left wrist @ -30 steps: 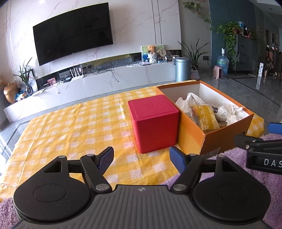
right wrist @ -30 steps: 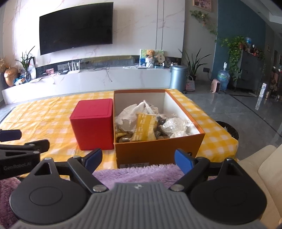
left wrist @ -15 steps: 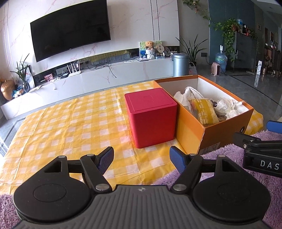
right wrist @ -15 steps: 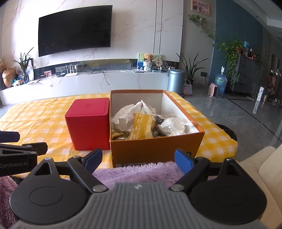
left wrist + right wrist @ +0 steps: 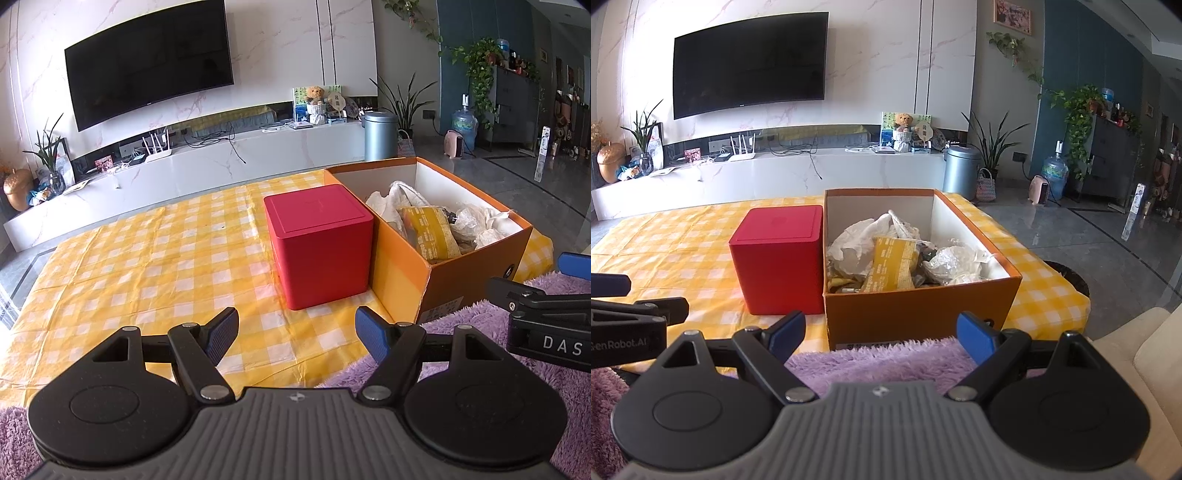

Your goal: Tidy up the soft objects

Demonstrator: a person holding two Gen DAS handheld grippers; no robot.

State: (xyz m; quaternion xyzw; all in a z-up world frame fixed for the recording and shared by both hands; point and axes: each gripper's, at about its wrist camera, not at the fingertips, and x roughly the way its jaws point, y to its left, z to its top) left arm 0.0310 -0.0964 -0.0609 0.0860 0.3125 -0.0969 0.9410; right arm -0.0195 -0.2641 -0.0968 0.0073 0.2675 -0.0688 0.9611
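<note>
An open orange cardboard box (image 5: 919,317) (image 5: 402,273) stands on the yellow checked table. It holds several soft items: crumpled white bags (image 5: 857,243), a yellow packet (image 5: 892,267) (image 5: 428,232) and clear plastic wraps (image 5: 951,264). A closed red cube box (image 5: 779,258) (image 5: 317,243) stands touching its left side. My left gripper (image 5: 295,332) is open and empty, above the table's near edge in front of the red box. My right gripper (image 5: 877,332) is open and empty, above a purple fluffy cloth (image 5: 882,360) (image 5: 476,321) in front of the orange box.
The yellow checked tablecloth (image 5: 147,266) spreads to the left of the boxes. A cream sofa edge (image 5: 1145,343) is at the right. Beyond the table are a white TV console (image 5: 775,173), a wall TV and a grey bin (image 5: 960,177).
Both grippers have drawn back and risen slightly, so the boxes sit a little farther off. Both stay open and empty. Nothing on the table has moved.
</note>
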